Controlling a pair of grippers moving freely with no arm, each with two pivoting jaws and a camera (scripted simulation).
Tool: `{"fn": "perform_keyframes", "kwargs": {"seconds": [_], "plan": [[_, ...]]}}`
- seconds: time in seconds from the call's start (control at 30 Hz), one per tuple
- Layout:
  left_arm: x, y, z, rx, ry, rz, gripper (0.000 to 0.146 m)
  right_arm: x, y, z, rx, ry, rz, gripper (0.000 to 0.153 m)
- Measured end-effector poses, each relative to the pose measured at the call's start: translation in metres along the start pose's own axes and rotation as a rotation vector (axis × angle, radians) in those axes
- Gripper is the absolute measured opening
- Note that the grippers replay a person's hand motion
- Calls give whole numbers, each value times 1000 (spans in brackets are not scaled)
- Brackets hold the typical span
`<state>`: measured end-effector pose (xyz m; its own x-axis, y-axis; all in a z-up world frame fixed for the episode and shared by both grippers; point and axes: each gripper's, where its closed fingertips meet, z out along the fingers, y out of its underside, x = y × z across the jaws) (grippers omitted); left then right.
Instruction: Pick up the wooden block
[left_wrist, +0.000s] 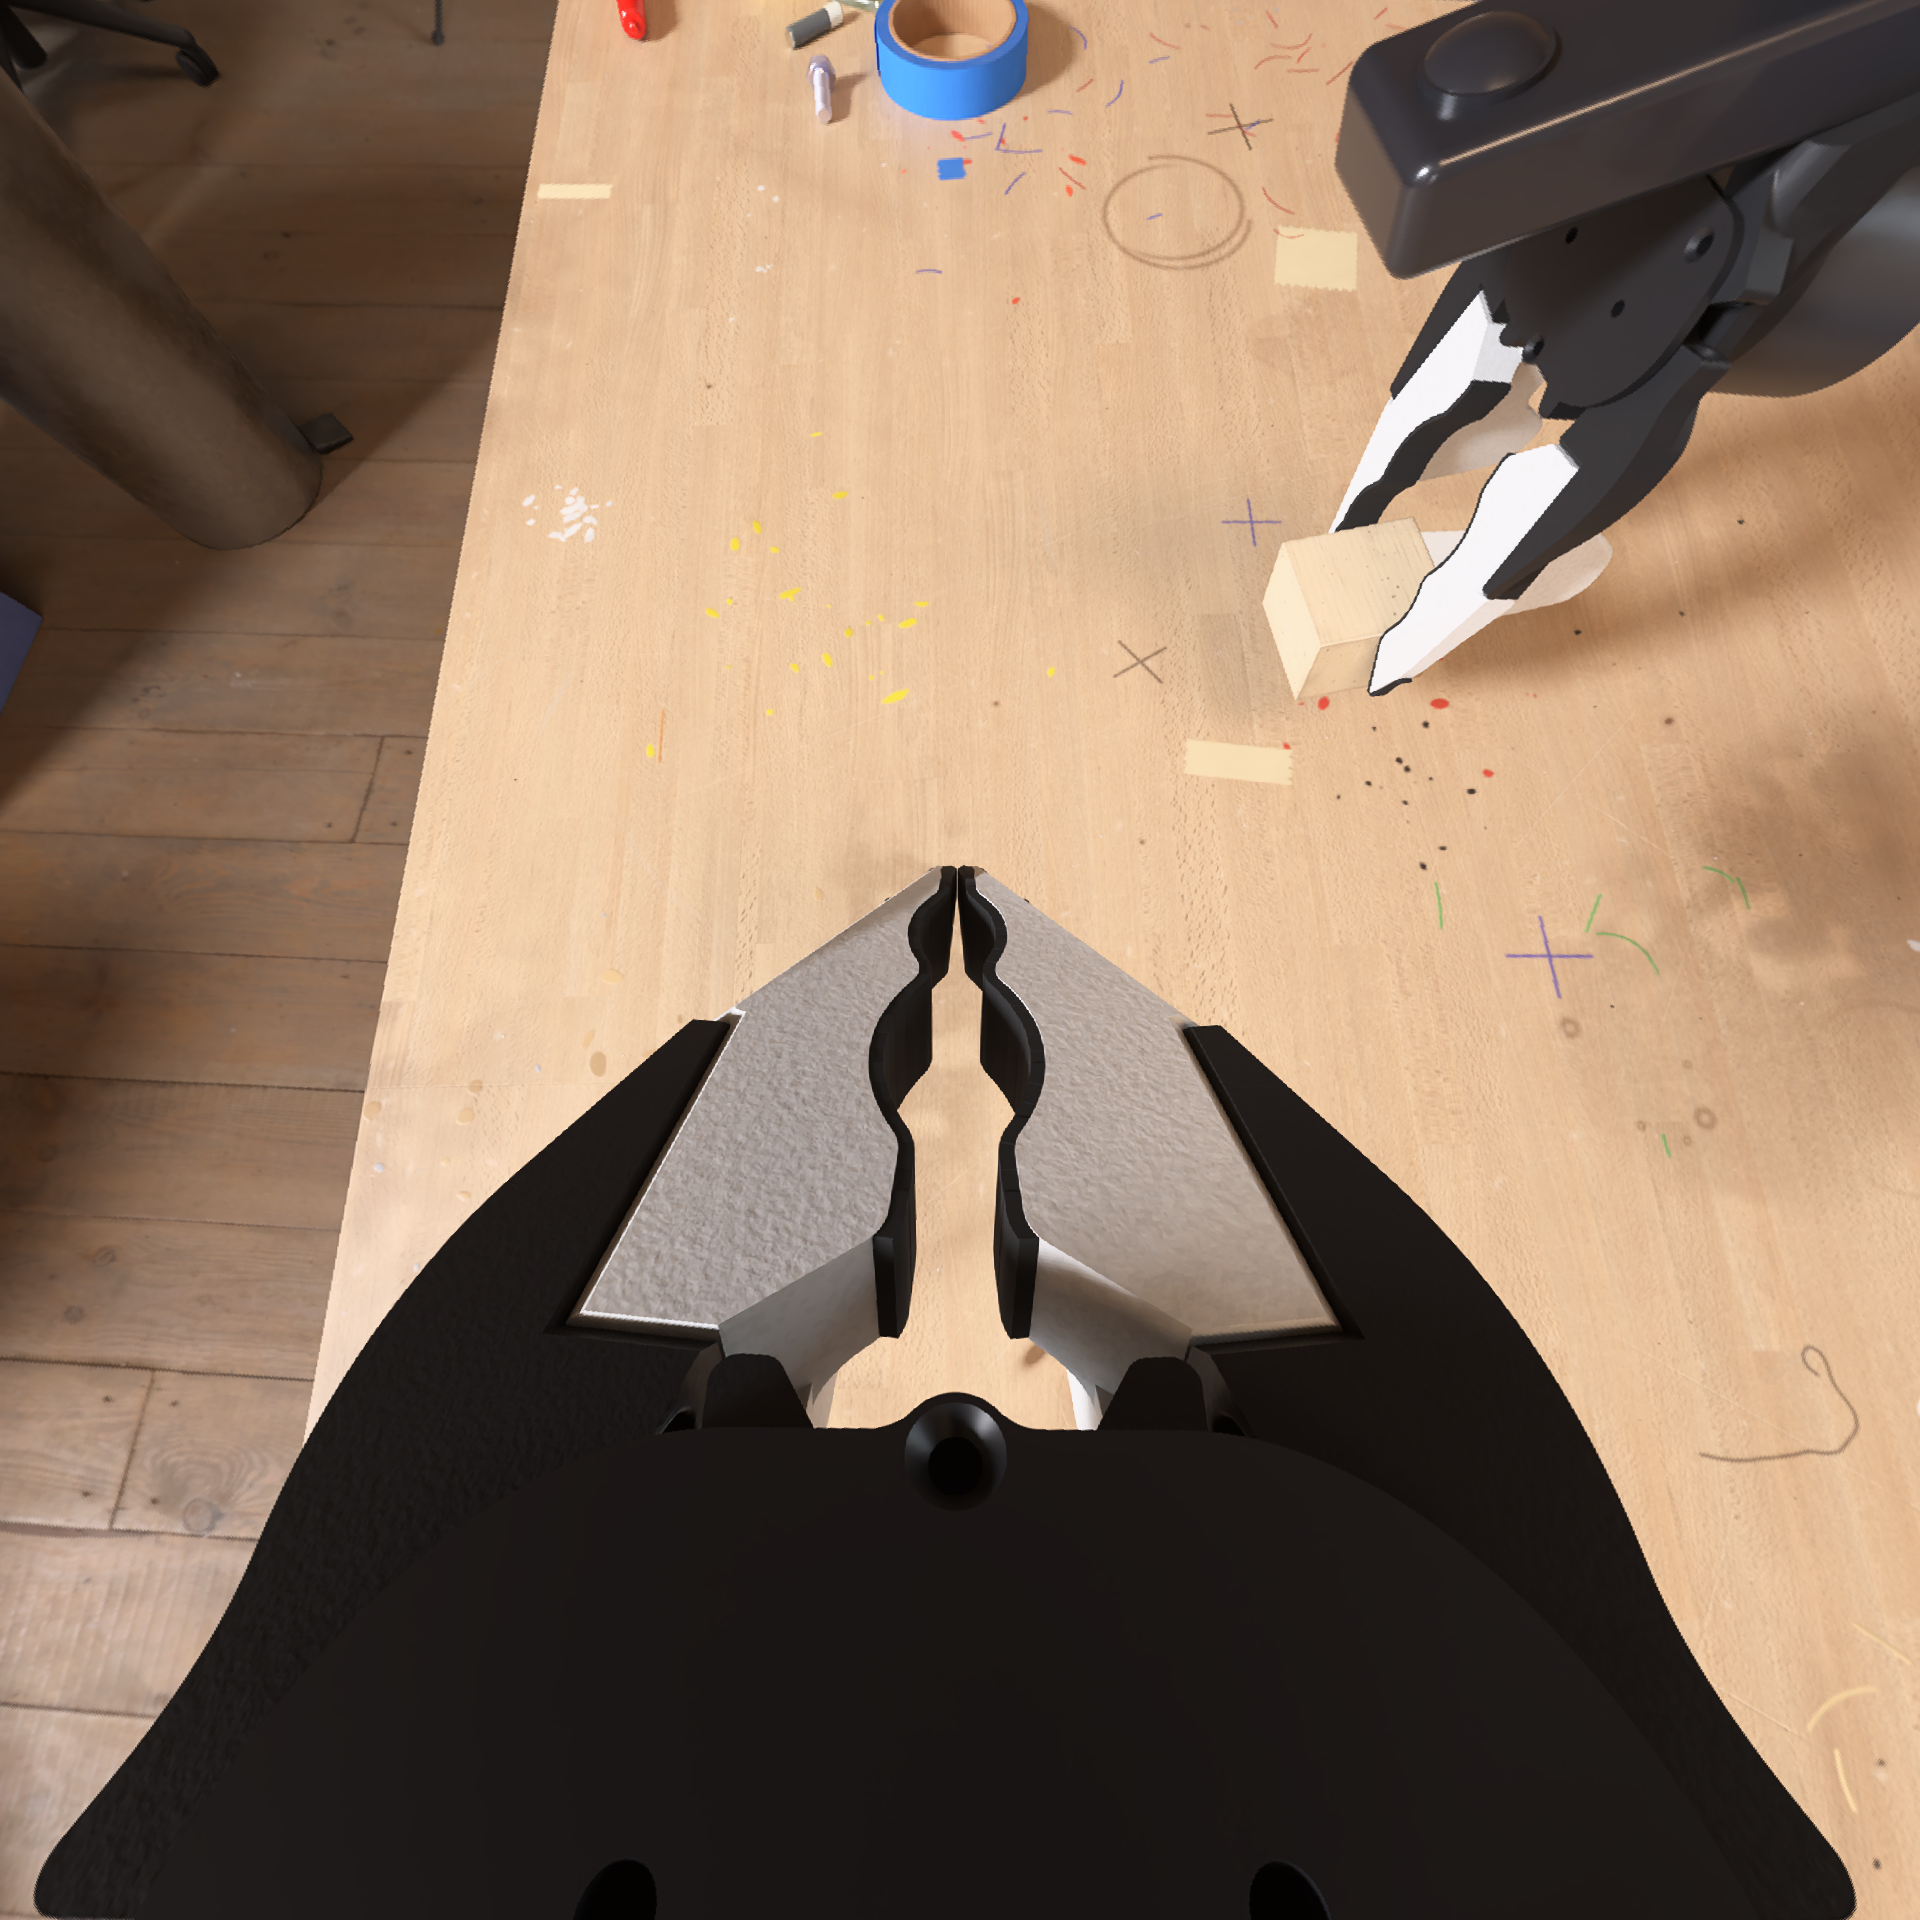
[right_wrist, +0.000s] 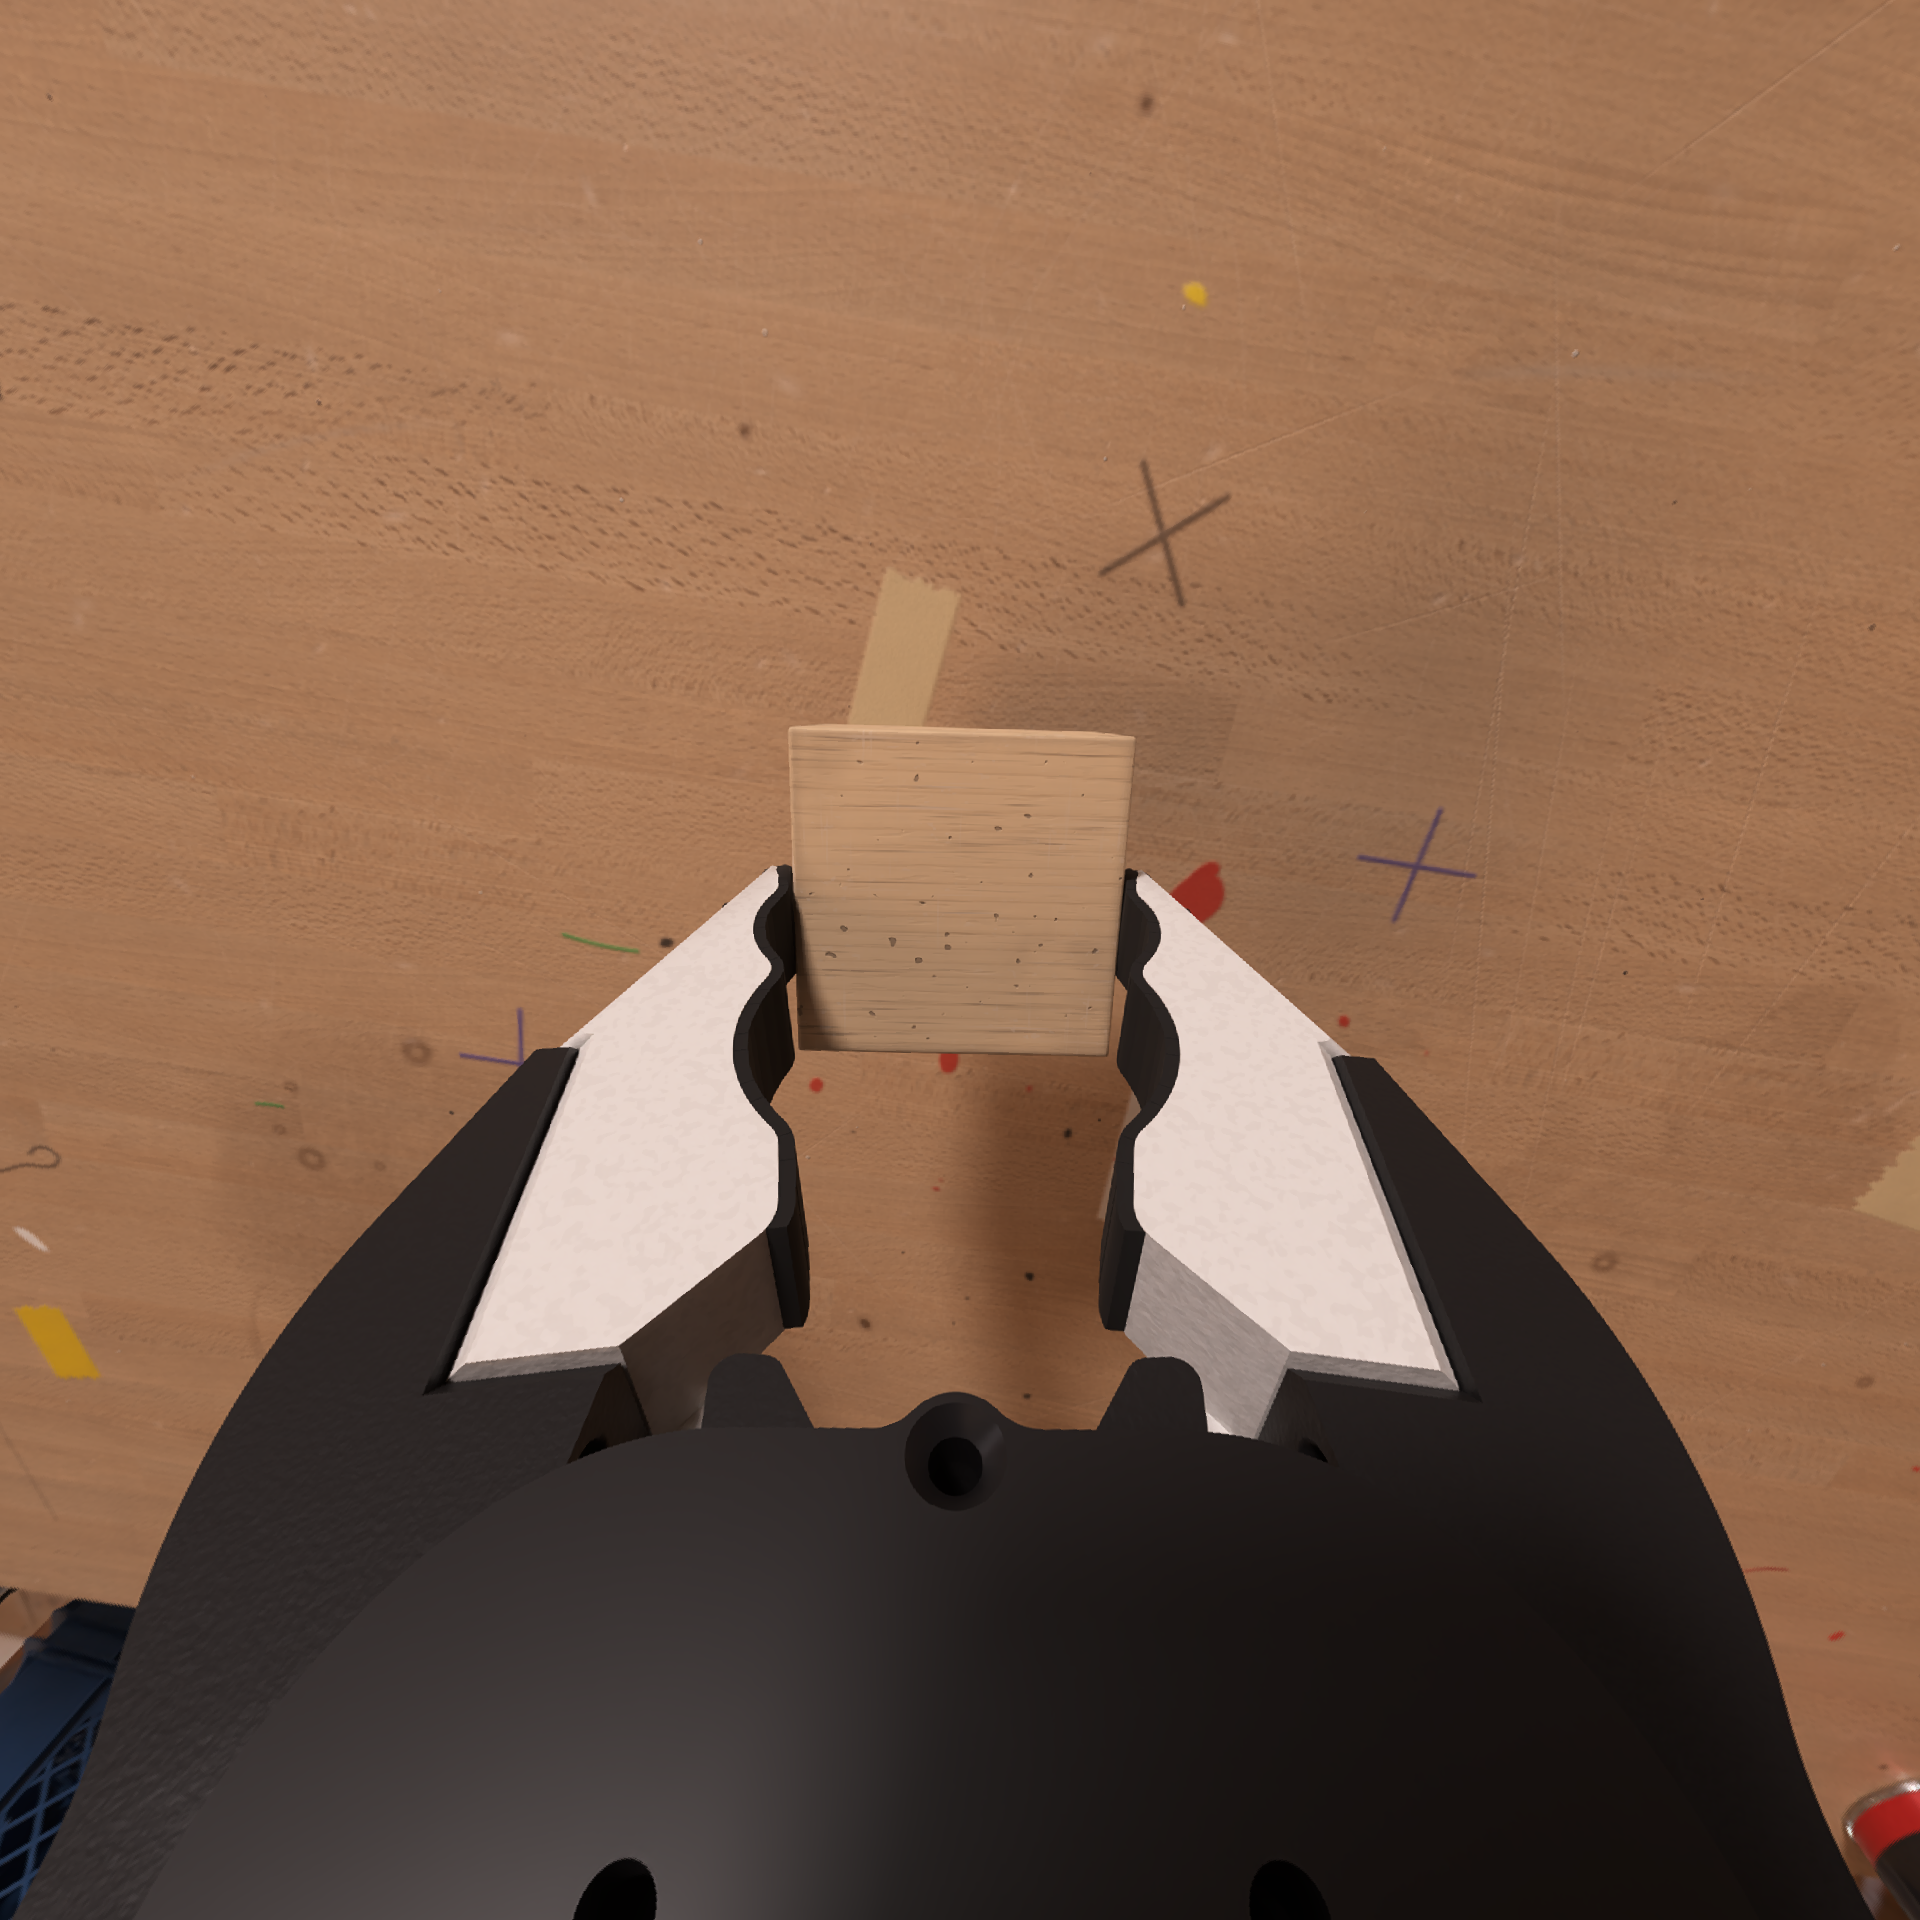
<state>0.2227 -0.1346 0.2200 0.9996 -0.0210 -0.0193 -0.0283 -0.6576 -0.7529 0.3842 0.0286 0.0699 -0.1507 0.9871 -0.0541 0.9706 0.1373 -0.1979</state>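
The wooden block (right_wrist: 956, 894), a pale cube, sits between the fingertips of my right gripper (right_wrist: 956, 883). Both black pads press against its left and right sides, so the gripper is shut on it. In the left wrist view the block (left_wrist: 1335, 597) shows at the right, tilted, with the right gripper (left_wrist: 1369, 603) reaching down over it from the upper right. I cannot tell whether the block still touches the wooden table (left_wrist: 935, 416). My left gripper (left_wrist: 956, 875) is shut and empty, low over the table's middle, well apart from the block.
A blue tape roll (left_wrist: 951, 52), markers (left_wrist: 821, 88) and a red object (left_wrist: 632, 16) lie at the table's far end. The table's left edge (left_wrist: 457, 623) drops to a plank floor. A blue crate (right_wrist: 42, 1745) shows at the right wrist view's lower left.
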Motion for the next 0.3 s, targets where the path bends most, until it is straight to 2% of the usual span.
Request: {"fn": "perform_keyframes", "kwargs": {"seconds": [0.3], "plan": [[0, 0, 0, 6, 11, 0, 0, 0, -2, -4, 3, -12, 34, 62]]}}
